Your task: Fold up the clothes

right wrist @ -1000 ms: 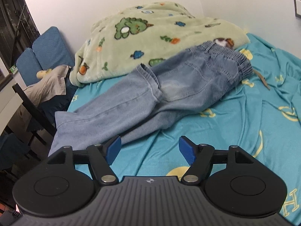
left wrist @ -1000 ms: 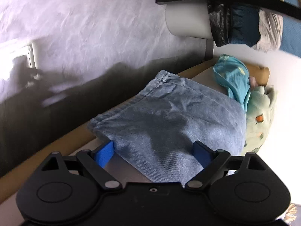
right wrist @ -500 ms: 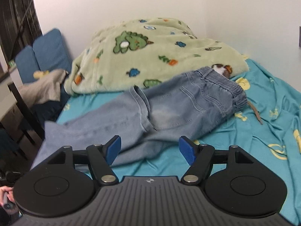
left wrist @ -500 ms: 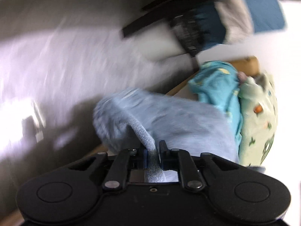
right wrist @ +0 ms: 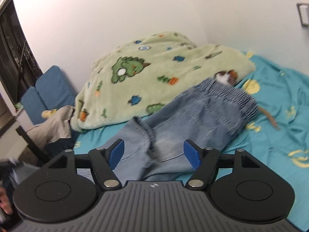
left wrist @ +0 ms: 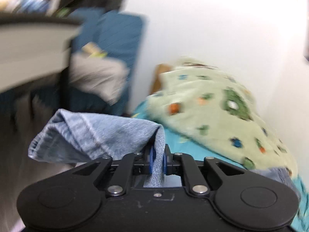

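Since a second ago the left gripper [left wrist: 156,159] has closed on a fold at the hem end of the jeans [right wrist: 195,119] and lifted it off the bed edge, swinging toward the blanket [right wrist: 154,77]. The jeans are pale blue denim, with the elastic waistband at the far end touching the blanket. The right gripper [right wrist: 154,153] hangs open above the legs, holding nothing. They lie on a teal sheet [right wrist: 280,104] with yellow prints, beside white walls [right wrist: 135,9]. No writing is readable.
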